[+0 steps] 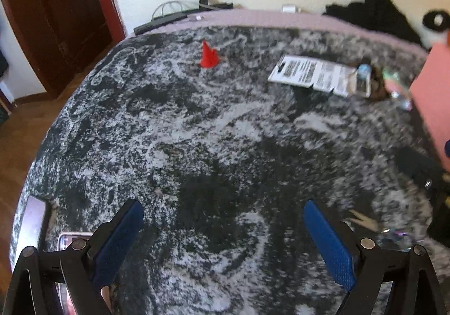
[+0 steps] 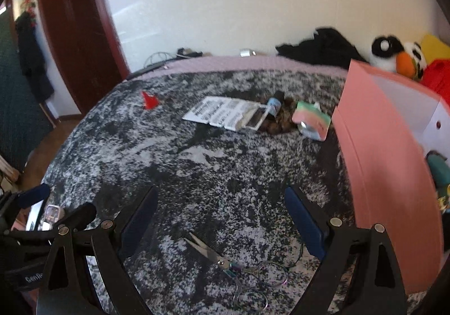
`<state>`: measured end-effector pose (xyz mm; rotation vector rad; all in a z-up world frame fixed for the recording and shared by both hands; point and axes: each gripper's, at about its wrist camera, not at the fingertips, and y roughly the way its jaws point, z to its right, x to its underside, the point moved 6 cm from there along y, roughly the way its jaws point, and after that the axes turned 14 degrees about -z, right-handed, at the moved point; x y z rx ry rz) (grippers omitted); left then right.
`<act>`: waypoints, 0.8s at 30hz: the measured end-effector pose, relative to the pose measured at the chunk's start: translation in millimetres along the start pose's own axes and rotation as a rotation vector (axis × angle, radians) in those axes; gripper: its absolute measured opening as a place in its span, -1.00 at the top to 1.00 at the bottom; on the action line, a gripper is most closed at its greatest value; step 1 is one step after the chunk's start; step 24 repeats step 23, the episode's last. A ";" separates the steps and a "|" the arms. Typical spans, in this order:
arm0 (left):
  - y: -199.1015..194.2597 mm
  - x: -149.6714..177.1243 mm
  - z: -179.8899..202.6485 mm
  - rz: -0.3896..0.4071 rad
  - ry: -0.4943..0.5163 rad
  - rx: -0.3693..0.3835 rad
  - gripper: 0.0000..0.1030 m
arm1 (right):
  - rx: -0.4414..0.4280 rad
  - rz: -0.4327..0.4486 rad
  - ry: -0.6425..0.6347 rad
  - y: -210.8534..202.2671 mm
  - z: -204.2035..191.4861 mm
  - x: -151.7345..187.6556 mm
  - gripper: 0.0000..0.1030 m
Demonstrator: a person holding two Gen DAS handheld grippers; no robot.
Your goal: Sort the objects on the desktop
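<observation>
Both grippers hover over a black-and-white mottled blanket (image 1: 197, 132). My left gripper (image 1: 223, 211) is open and holds nothing. My right gripper (image 2: 222, 197) is also open, and small scissors (image 2: 225, 261) lie flat on the blanket just below and between its fingers. Far across the blanket sit a red cone-shaped piece (image 1: 208, 55) (image 2: 150, 101), a printed white card (image 1: 309, 73) (image 2: 222, 114), a small blue-labelled bottle (image 2: 273, 105) and a pink-and-green pouch (image 2: 310, 121). A pink storage box (image 2: 379, 160) stands at the right.
A phone (image 1: 70, 242) lies at the blanket's near left edge. Plush toys (image 2: 399, 56) and dark cloth (image 2: 320, 47) sit at the back by the wall. A dark wooden door frame (image 2: 73, 33) and bare floor lie to the left.
</observation>
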<state>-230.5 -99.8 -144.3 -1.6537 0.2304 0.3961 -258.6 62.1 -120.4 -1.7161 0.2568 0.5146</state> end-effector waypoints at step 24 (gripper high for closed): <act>6.2 -25.6 18.8 0.093 0.036 0.084 -0.94 | 0.055 -0.060 -0.021 43.8 9.4 -6.3 -0.82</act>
